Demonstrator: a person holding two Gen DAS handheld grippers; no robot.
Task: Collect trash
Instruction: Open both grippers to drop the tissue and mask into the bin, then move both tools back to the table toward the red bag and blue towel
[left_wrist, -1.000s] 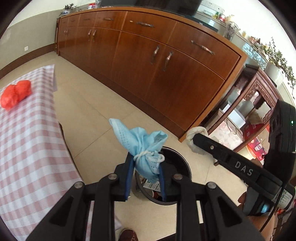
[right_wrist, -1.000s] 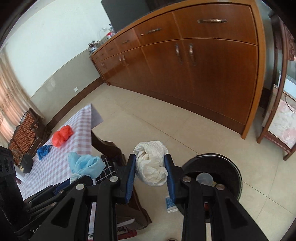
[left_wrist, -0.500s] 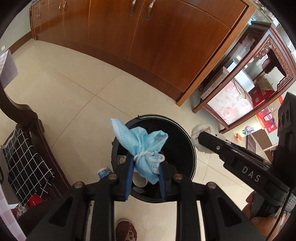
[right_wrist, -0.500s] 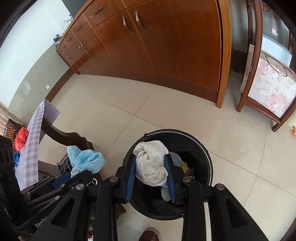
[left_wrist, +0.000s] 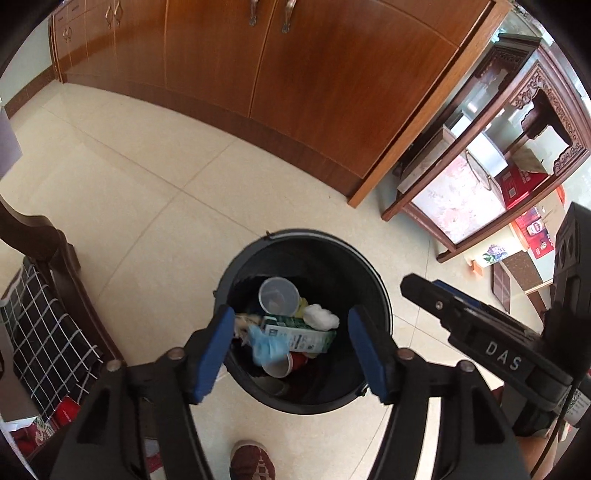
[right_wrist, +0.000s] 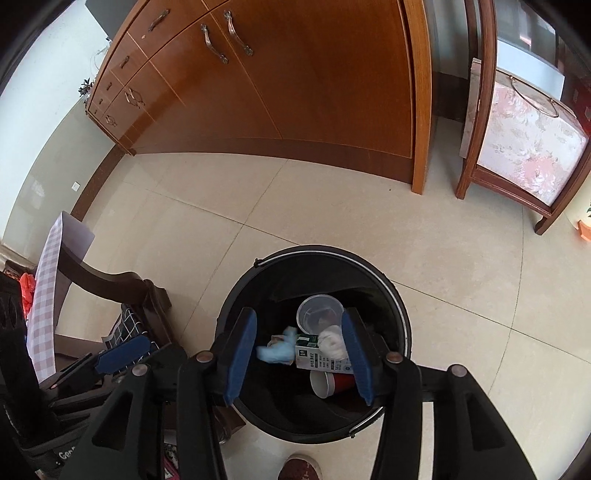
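Left gripper (left_wrist: 291, 345) above black bin (left_wrist: 236, 266), jaws opening, nothing between pads. Right gripper (right_wrist: 300, 352) also over bin, jaws opening, empty. Blue mask (left_wrist: 266, 345) lay inside bin, blurred, beside milk carton (left_wrist: 299, 334). White wad (right_wrist: 332, 342) inside bin too, against carton, below clear cup (right_wrist: 319, 314). Red paper cup (right_wrist: 332, 384) in bin, nearest camera. Wooden cabinet (left_wrist: 295, 81) beyond bin; shoe (left_wrist: 253, 461) on near side of bin.

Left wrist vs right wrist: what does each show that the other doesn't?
Left wrist only: red boxes under the carved stand.

Right wrist only: checked tablecloth with red trash, wall outlet.

Both: black bin holding a blue mask, white wad, milk carton and clear cup; nothing between either gripper's opening jaws.
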